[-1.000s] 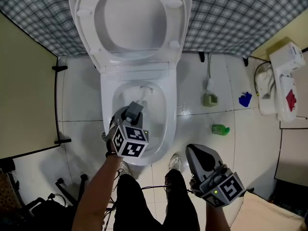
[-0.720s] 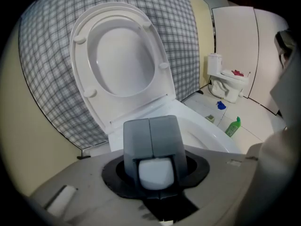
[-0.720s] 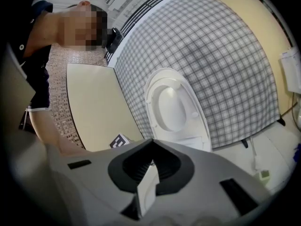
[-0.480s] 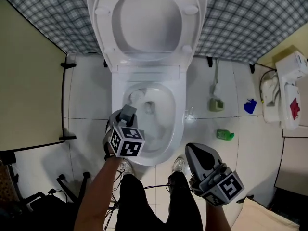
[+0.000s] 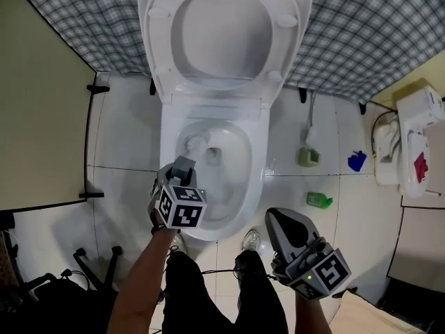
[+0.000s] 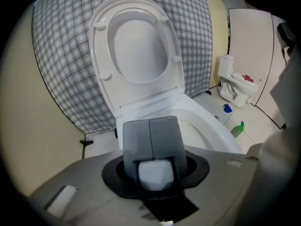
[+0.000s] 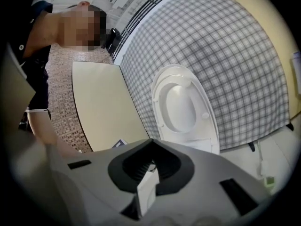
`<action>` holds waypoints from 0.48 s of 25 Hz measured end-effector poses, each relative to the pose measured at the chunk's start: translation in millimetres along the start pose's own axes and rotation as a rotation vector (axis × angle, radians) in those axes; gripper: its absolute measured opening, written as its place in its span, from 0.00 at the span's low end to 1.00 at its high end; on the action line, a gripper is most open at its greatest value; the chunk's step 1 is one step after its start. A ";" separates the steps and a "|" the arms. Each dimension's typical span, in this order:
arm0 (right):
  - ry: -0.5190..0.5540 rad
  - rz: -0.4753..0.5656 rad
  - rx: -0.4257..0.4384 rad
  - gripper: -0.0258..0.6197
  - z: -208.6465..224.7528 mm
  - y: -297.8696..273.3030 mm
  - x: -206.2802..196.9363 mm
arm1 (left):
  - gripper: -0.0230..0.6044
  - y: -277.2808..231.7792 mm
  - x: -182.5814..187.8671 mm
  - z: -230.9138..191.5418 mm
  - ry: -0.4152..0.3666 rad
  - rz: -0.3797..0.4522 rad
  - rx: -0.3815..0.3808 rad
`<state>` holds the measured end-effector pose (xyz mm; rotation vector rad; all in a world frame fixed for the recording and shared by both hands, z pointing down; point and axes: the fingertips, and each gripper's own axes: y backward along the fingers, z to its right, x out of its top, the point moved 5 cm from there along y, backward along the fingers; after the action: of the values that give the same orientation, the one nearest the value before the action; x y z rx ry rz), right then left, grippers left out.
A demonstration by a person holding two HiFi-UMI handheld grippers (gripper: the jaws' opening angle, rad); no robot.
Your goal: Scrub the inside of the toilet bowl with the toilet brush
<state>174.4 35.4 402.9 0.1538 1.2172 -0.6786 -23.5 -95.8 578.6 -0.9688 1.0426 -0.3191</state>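
Note:
The white toilet has its lid and seat [image 5: 226,30] raised, and its bowl [image 5: 259,165] lies open below me. My left gripper [image 5: 183,167] hangs over the bowl's near left rim, pointing down into it. It is shut on the white handle of the toilet brush. The brush head [image 5: 197,143] rests against the bowl's inner left wall, beside the drain. In the left gripper view the two grey fingers [image 6: 136,140] meet over the handle's end [image 6: 154,173]. My right gripper [image 5: 278,218] is shut and empty, held apart at the bowl's near right.
A green bottle [image 5: 318,200], a small grey-green holder [image 5: 309,157] and a blue object [image 5: 357,161] lie on the white tiles right of the toilet. A white appliance [image 5: 417,145] stands at far right. A beige partition [image 5: 42,117] is at left. My shoes [image 5: 250,241] stand at the bowl's front.
The left gripper has carried the brush head from the back middle of the bowl to its left wall. The right gripper has hardly moved.

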 end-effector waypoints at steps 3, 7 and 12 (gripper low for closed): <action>-0.005 -0.005 -0.016 0.04 4.0 4.9 -1.8 | 0.30 -9.3 6.0 4.9 0.025 0.016 -0.031; -0.015 -0.004 -0.049 0.04 14.9 14.9 -3.5 | 0.30 -19.7 17.1 18.9 0.012 0.035 -0.070; -0.028 0.002 -0.069 0.04 23.2 25.9 -8.0 | 0.30 -22.9 23.4 41.5 -0.028 0.059 -0.130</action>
<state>206.2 48.5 412.2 0.0873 1.2123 -0.6343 27.8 -102.0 589.7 -1.0542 1.0746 -0.1902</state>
